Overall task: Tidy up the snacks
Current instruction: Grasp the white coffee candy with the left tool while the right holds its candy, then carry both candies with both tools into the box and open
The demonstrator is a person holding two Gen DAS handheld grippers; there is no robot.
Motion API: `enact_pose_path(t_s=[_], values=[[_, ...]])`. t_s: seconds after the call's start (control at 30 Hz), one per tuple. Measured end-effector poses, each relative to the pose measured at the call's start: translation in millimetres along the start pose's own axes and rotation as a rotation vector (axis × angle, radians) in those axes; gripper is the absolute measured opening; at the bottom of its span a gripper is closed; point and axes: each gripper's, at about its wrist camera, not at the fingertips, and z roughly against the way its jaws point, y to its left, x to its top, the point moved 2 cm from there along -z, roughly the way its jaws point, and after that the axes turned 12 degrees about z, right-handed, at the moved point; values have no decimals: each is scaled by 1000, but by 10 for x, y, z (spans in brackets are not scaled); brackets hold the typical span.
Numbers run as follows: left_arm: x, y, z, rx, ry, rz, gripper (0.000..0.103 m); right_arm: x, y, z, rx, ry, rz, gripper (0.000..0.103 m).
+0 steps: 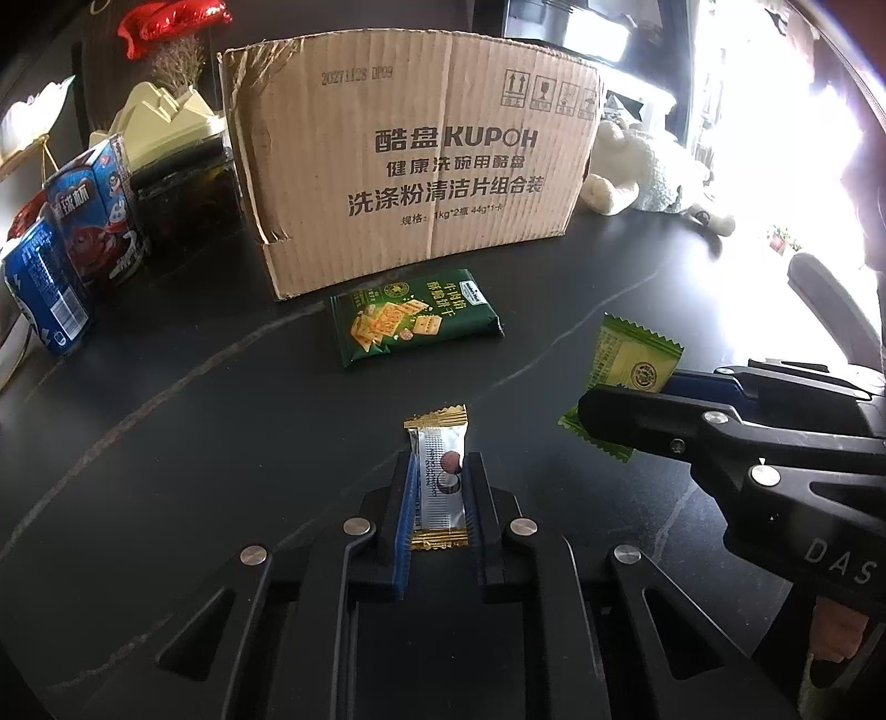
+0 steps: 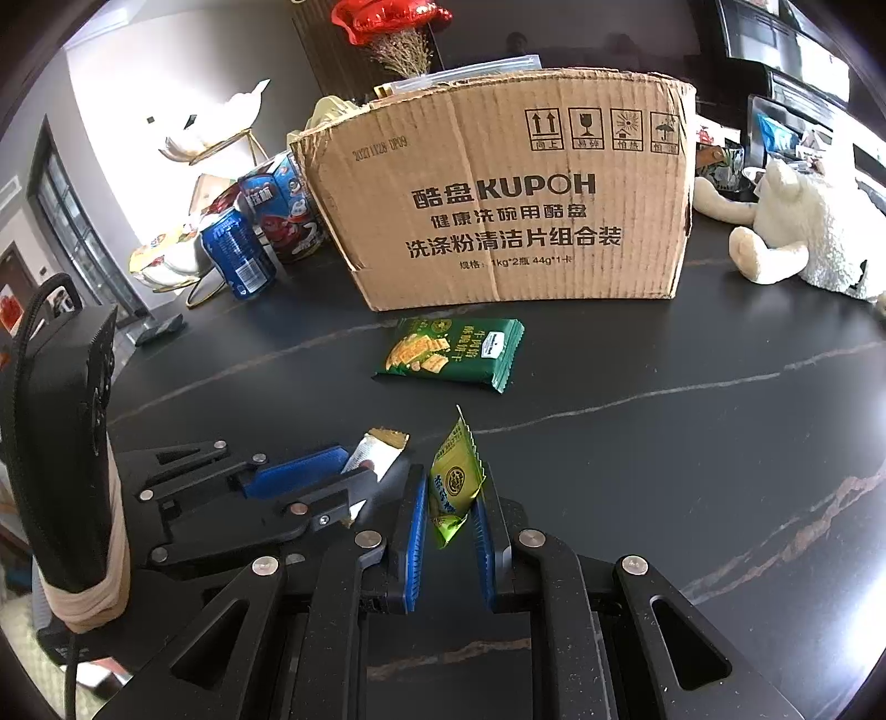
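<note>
My left gripper (image 1: 438,462) is shut on a small silver and gold snack packet (image 1: 437,476), also seen in the right wrist view (image 2: 376,451). My right gripper (image 2: 449,487) is shut on a light green snack packet (image 2: 455,479), which also shows in the left wrist view (image 1: 631,365). The two grippers sit side by side above the black table (image 1: 194,415). A dark green cracker pack (image 1: 412,321) lies flat on the table in front of a cardboard box (image 1: 415,160), also in the right wrist view (image 2: 454,354). The box (image 2: 498,205) stands upright behind it.
Left of the box stand a blue can (image 1: 47,288), a blue snack carton (image 1: 97,210) and a dark jar (image 1: 188,188). A white plush toy (image 2: 797,232) lies right of the box. A red foil balloon (image 2: 387,16) is behind.
</note>
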Motion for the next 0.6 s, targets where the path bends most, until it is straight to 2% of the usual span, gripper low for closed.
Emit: enact_pose_path(t_s=[0.3, 0.6], values=[[131, 2, 287, -20, -67, 45, 17, 89, 10, 123, -2, -28, 4, 17], [491, -83, 693, -47, -175, 57, 17, 418, -8, 411, -22, -114, 32, 17]])
